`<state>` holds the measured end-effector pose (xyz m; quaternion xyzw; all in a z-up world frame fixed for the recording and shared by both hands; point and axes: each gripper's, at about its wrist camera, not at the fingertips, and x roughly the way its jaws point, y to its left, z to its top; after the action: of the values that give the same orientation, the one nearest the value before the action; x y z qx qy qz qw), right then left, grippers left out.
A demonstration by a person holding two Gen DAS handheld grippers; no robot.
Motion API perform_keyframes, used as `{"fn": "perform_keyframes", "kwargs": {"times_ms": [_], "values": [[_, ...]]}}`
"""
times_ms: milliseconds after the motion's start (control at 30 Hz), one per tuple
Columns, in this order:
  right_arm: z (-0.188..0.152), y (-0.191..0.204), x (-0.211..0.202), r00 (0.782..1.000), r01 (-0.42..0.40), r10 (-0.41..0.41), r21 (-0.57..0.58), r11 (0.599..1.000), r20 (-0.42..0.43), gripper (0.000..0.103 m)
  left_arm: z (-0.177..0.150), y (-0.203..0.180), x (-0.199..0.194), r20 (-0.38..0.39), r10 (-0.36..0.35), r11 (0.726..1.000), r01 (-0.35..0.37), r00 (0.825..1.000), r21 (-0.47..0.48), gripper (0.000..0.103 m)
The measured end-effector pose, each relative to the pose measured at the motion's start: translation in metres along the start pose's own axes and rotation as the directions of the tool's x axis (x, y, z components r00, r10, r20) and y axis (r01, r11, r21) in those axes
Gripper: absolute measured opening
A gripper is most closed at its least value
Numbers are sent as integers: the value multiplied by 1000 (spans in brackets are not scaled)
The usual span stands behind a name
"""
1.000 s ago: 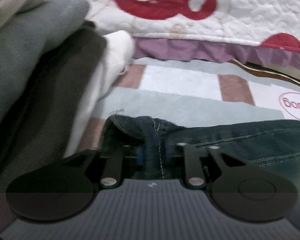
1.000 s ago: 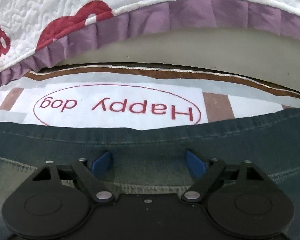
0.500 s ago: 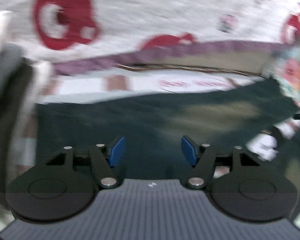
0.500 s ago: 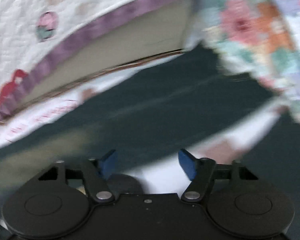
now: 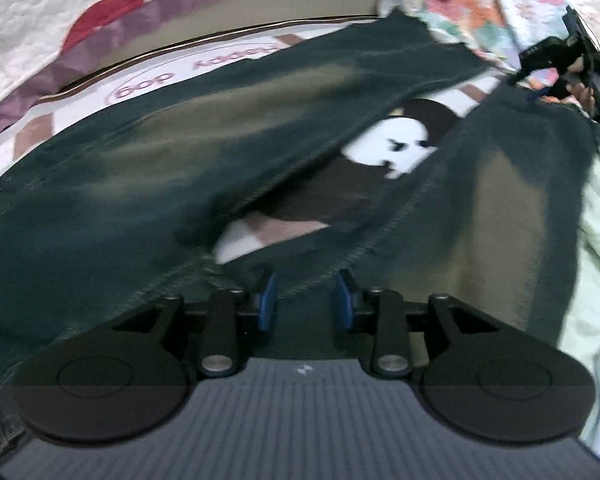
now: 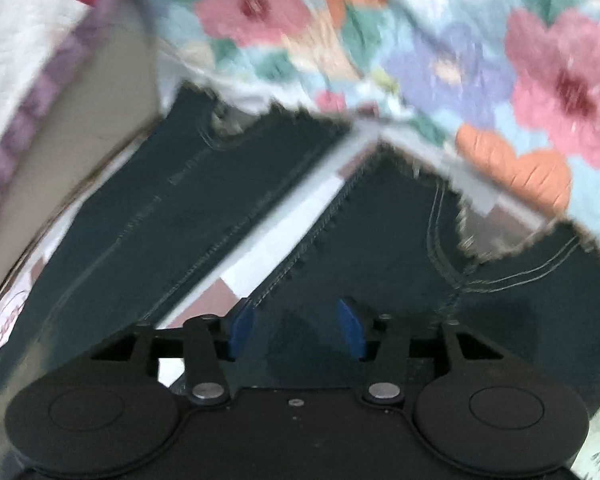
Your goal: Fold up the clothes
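Dark jeans (image 5: 148,184) spread flat on a printed mat (image 5: 384,148), two legs fanned apart with a wedge of mat between. Left gripper (image 5: 306,304) above the crotch seam, blue pads (image 5: 268,300) apart, nothing clamped. Right gripper (image 6: 296,326) over the near leg close to the frayed hems, jaws parted, empty. Floral quilt (image 6: 460,52) just beyond the hems; white quilted bedspread (image 5: 40,12) far left.

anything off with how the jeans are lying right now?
Yes. The jeans are not stacked: the two legs splay in a V, with the patterned mat showing in the gap between them. In the right wrist view the hems look frayed and ragged. Both the left gripper and right gripper are open.
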<state>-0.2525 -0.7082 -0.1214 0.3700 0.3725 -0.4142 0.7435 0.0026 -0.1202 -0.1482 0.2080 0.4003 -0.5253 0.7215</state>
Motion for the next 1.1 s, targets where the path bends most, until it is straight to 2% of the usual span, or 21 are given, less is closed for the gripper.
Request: {"fn": "perform_keyframes", "kwargs": {"times_ms": [100, 167, 300, 333, 400, 433, 467, 533, 600, 767, 867, 933, 1033, 1067, 1100], "values": [[10, 10, 25, 994, 101, -98, 62, 993, -51, 63, -6, 15, 6, -35, -65, 995, 63, 997, -74, 39], [17, 16, 36, 988, 156, -153, 93, 983, -33, 63, -14, 24, 5, -23, -101, 985, 96, 995, -141, 39], [22, 38, 54, 973, 228, -227, -36, 973, 33, 70, -16, 25, 3, -24, -93, 984, 89, 995, -152, 39], [20, 41, 57, 967, 250, -247, -48, 967, 56, 68, -16, 25, 3, -22, -91, 984, 87, 996, -154, 39], [12, 38, 53, 958, 260, -260, 21, 965, 118, 43, -17, 25, 3, -6, -89, 982, 86, 996, -169, 39], [9, 38, 50, 956, 256, -255, 16, 967, 143, 20, -18, 26, 1, 8, -90, 980, 90, 996, -177, 39], [9, 37, 51, 958, 244, -240, -4, 970, 159, 6, -18, 28, -2, 29, -94, 977, 98, 995, -191, 39], [8, 29, 42, 959, 204, -206, 30, 979, 197, 5, -20, 33, -13, 88, -104, 965, 122, 991, -233, 39], [4, 22, 24, 950, 147, -166, 87, 985, 266, 5, -20, 39, -27, 149, -110, 954, 146, 983, -262, 39], [-1, 10, -3, 947, 120, -116, 6, 993, 301, 4, -23, 50, -47, 233, -23, 969, 79, 972, -235, 43], [-5, 3, -19, 944, 104, -85, -43, 994, 320, 5, -26, 46, -33, 171, -25, 982, 56, 985, -178, 50], [-7, -2, -30, 941, 94, -64, -75, 993, 332, 8, -25, 37, -18, 73, 35, 992, -26, 997, -123, 50], [-11, -9, -46, 937, 79, -31, -125, 989, 348, 25, -24, 31, -8, 21, 130, 988, -128, 991, -82, 46], [-12, -11, -51, 935, 75, -20, -141, 987, 353, 39, -23, 30, -6, 11, 161, 985, -160, 987, -71, 46], [-13, -13, -57, 934, 70, -9, -157, 985, 358, 47, -23, 29, -5, 8, 181, 981, -179, 984, -74, 44]]}}
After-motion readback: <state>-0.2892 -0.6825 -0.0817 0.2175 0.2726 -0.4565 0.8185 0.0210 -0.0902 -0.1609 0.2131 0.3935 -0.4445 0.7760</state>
